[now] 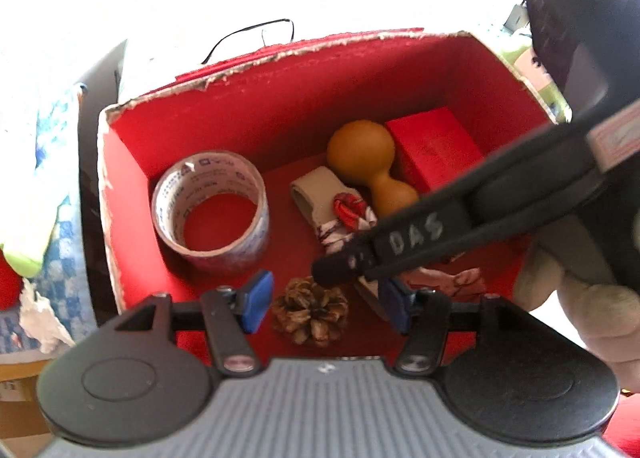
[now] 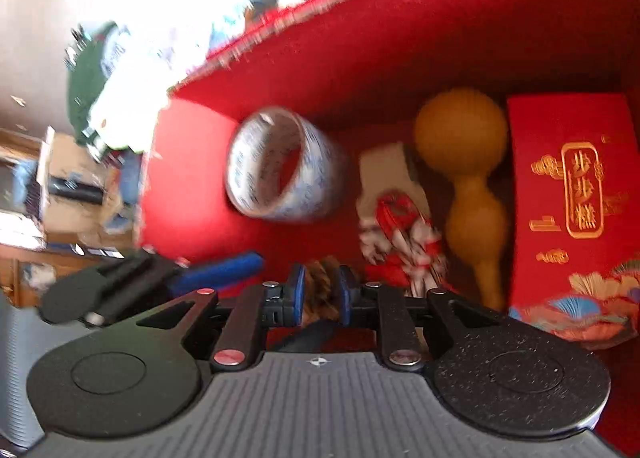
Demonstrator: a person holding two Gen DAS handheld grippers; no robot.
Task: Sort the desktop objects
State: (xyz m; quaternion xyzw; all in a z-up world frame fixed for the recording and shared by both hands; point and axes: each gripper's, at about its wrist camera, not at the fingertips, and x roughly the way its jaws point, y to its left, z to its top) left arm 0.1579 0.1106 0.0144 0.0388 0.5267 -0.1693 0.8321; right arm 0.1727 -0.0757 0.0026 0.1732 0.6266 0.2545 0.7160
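A red box [image 1: 280,98] holds a tape roll [image 1: 210,210], a tan gourd [image 1: 368,162], a small red carton [image 1: 436,146], a folded patterned cloth piece [image 1: 336,210] and a pine cone [image 1: 310,310]. My left gripper [image 1: 326,302] is open over the box, its blue pads either side of the pine cone without touching it. My right gripper [image 2: 322,294] reaches into the box from the right, seen in the left wrist view [image 1: 340,270]. Its blue pads [image 2: 297,290] stand narrowly apart with the pine cone [image 2: 322,286] between them.
A blue and white checked cloth [image 1: 48,186] and crumpled white paper [image 1: 40,322] lie left of the box. A black cable [image 1: 256,32] runs behind it. The left gripper's blue finger [image 2: 216,272] shows at the box's left side. Cluttered shelves [image 2: 60,186] stand far left.
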